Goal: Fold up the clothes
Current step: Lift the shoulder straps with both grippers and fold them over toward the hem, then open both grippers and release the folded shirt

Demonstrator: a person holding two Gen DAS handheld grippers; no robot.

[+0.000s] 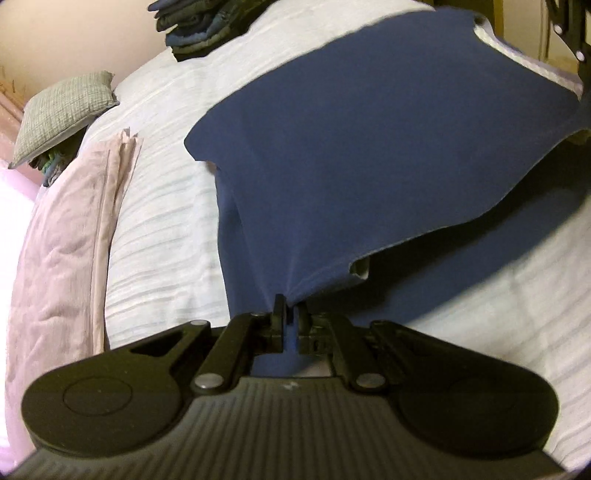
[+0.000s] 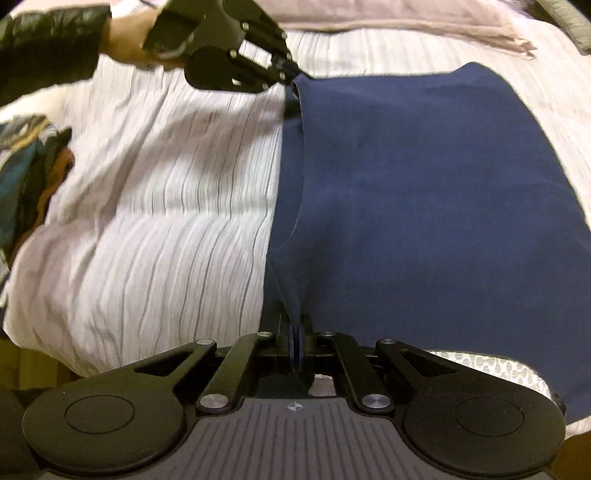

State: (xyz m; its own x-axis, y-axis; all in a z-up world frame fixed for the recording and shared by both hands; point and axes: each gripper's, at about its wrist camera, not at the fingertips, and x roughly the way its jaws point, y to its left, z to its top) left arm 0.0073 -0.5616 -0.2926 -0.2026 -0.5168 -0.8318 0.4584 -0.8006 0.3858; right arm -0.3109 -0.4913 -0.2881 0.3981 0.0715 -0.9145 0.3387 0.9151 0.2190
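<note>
A navy blue garment (image 1: 369,155) is stretched over a white striped bedspread (image 1: 162,229). My left gripper (image 1: 291,306) is shut on one corner of it and holds that corner lifted, so the cloth hangs in a sheet above the bed. My right gripper (image 2: 295,325) is shut on another corner of the same garment (image 2: 424,206). In the right wrist view the left gripper (image 2: 291,79) shows at the top, pinching the far corner. In the left wrist view part of the right gripper (image 1: 576,40) shows at the top right edge.
A pink pillow (image 1: 70,236) and a grey checked cushion (image 1: 62,110) lie at the bed's left side. A stack of folded dark clothes (image 1: 195,26) sits at the far end. A heap of colourful clothes (image 2: 29,173) lies at the left bed edge.
</note>
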